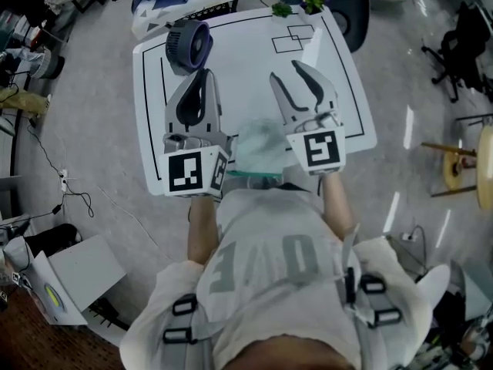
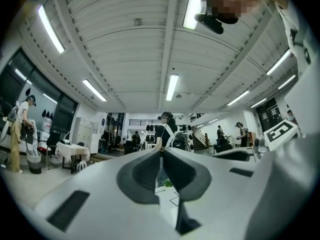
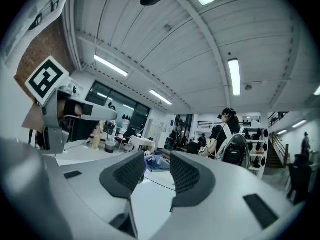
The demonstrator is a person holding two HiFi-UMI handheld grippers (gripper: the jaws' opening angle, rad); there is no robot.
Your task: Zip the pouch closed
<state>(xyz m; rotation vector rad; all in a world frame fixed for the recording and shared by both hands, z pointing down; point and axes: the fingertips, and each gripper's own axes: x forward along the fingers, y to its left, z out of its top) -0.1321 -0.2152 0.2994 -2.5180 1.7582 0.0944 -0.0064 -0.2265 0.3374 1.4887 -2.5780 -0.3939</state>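
The left gripper (image 1: 206,75) has its jaws pressed together on nothing. The right gripper (image 1: 288,74) stands half open, also empty, and both point away over the tabletop (image 1: 240,60). The pouch (image 1: 259,149) sits behind their tips at the near edge, between them — about equally near each. It is blurred — zipper and long axis unreadable.

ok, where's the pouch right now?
Head view: the pouch lies at the white table's near edge, in front of the person, between the left gripper and the right gripper; neither holds it.
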